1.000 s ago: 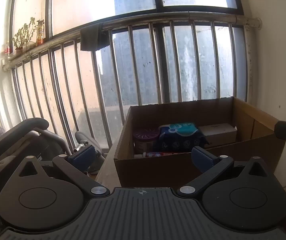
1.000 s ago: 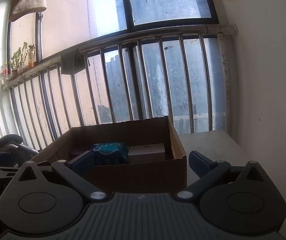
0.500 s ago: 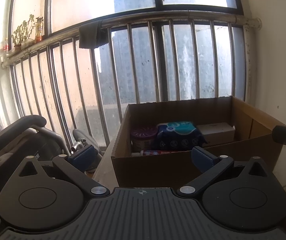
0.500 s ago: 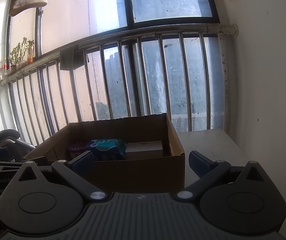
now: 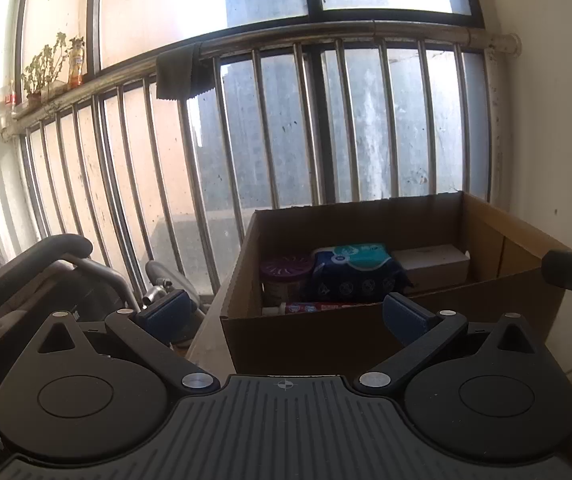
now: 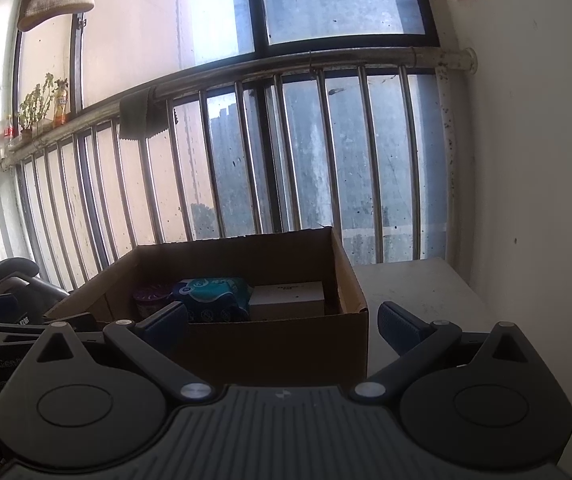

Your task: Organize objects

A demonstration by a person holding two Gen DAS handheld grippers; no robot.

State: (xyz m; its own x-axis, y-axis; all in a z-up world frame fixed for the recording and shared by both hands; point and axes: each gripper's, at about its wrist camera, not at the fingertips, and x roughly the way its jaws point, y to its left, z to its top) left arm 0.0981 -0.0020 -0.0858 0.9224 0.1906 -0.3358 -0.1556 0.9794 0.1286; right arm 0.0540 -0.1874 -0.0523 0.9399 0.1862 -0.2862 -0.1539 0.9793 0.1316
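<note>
Left gripper (image 5: 286, 312) and right gripper (image 6: 282, 322): fingers spread wide, nothing between them. The cardboard box (image 5: 325, 340) sits at frame centre, containing a blue tissue pack (image 5: 355, 276), a purple-lidded jar (image 5: 286, 274) and a white carton (image 5: 433, 266).

Each gripper is matte black with a ribbed grey deck, 2 round discs, silver pivot screws and dark blue fingers (image 5: 403, 316).

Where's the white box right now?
In both wrist views the white box lies inside the cardboard box, at its right end, beside the blue tissue pack.
</note>
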